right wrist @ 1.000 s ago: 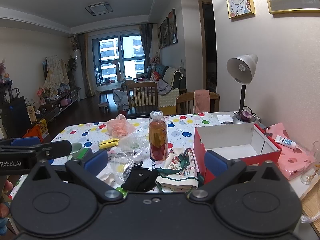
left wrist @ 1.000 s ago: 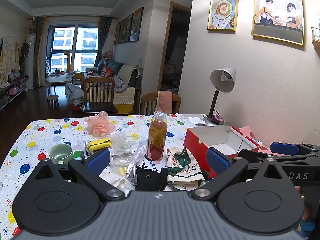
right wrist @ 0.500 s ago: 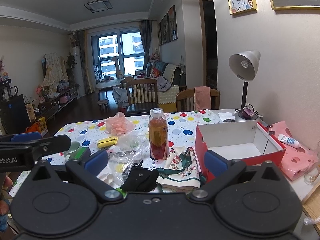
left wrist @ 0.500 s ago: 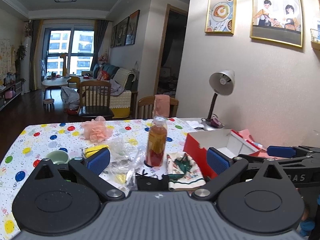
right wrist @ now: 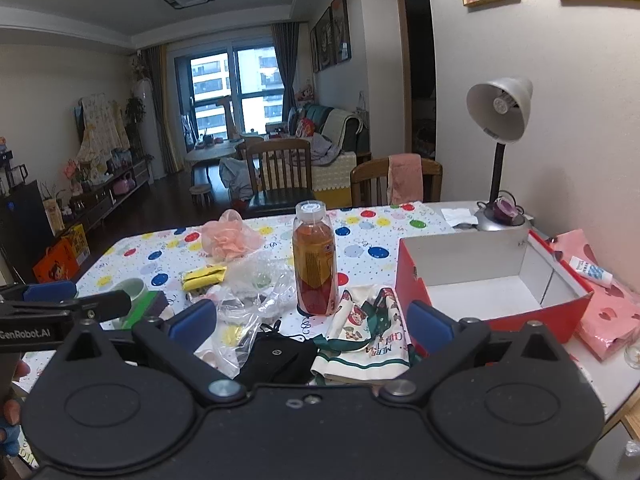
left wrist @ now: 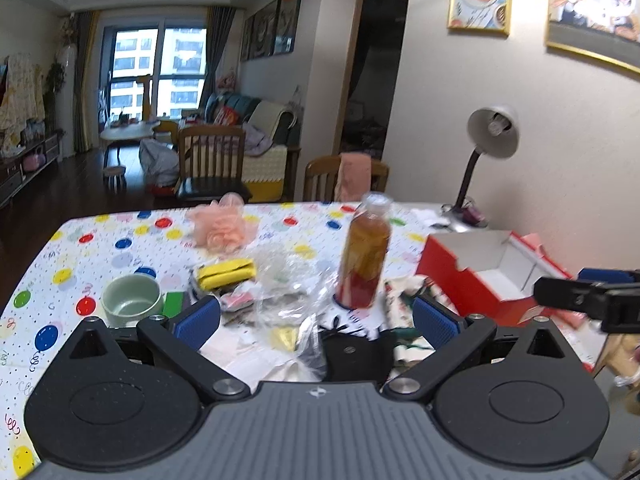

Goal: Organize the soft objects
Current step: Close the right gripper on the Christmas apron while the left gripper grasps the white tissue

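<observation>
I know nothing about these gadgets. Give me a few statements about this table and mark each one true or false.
1. The red box holds nothing. True.
2. The bottle lies on its side. False: it stands upright.
3. Both tongs, left and right, are open and hold nothing. True.
4. The black cloth is inside the box. False: it lies on the table, beside the printed towel.
5. The desk lamp stands behind the box. True.

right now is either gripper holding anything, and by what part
Nothing is held. The left gripper and right gripper are both open above the clutter.
</observation>
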